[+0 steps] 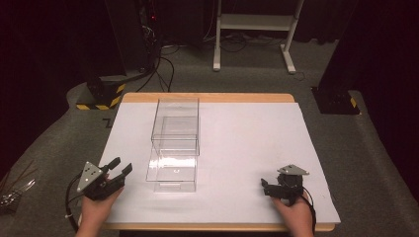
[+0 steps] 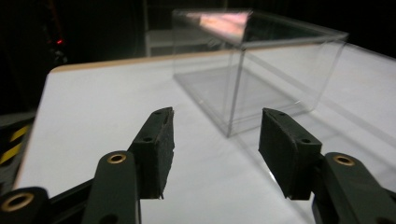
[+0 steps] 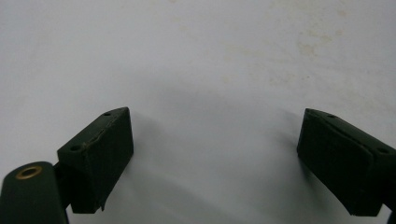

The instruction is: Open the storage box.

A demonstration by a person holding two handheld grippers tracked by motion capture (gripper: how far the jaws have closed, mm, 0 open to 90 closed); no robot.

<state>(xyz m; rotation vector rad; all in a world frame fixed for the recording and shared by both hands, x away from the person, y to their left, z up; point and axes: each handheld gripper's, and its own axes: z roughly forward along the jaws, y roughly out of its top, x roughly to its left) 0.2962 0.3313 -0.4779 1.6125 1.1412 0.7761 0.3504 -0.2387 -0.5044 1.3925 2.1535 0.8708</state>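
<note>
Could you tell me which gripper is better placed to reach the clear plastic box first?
The left gripper. In the high view it sits close beside the clear plastic box, jaws open and angled toward it, and its own view shows the box just ahead. The right gripper is farther off, facing bare white table cover.

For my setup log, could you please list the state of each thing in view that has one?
Clear box: on the table, empty, untouched.
Left gripper: open, holds nothing, short of the box.
Right gripper: open, holds nothing, above the white table cover.
</note>
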